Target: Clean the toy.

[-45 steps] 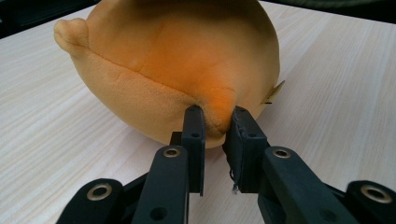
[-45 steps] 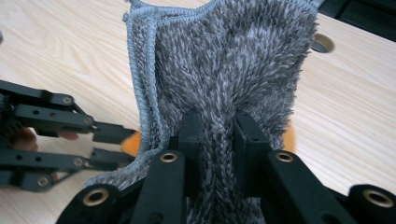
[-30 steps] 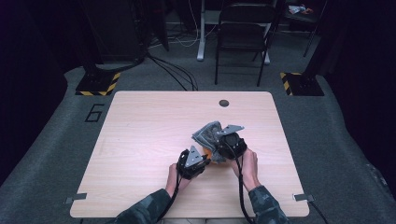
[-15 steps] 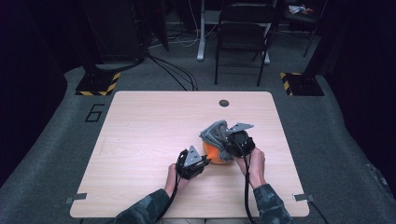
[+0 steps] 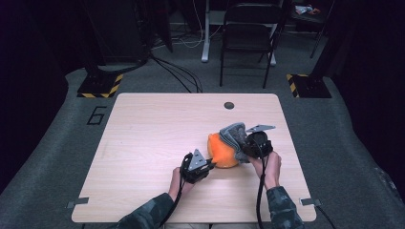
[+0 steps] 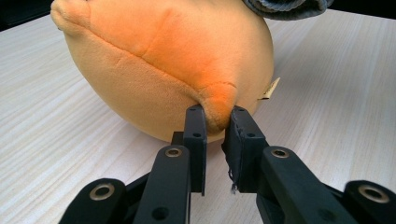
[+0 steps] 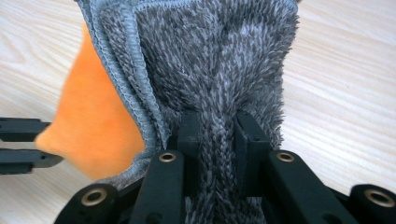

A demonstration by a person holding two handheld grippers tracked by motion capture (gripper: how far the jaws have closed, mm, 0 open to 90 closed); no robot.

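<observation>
Orange plush fills the space ahead of our left gripper (image 6: 215,122): the orange plush ball (image 5: 222,150) sits on the table with a small nub of its fabric pinched between our left jaws, which stand narrow and clamped on it. A small paper tag (image 6: 271,88) pokes out of the ball just to the right of those jaws. Our right gripper (image 7: 218,126) has its jaws narrow too, squeezing a ridge of the grey fuzzy cloth (image 7: 210,60) between them. That cloth rises straight ahead of the right jaws and drapes over the far side of the ball, so it blocks most of what lies beyond; the orange shows to the left of the right jaws, past the cloth's stitched edge. Farther left in the right gripper view we see the tips of the left gripper's jaws against the ball.

From the high view both of our hands come in over the near edge of the light wooden table (image 5: 143,133). A dark round grommet (image 5: 229,105) sits well beyond both grippers near the far edge. Past the table stand a black folding chair (image 5: 248,33), cables on grey carpet, and yellow-and-black striped bases (image 5: 100,87) at either side.
</observation>
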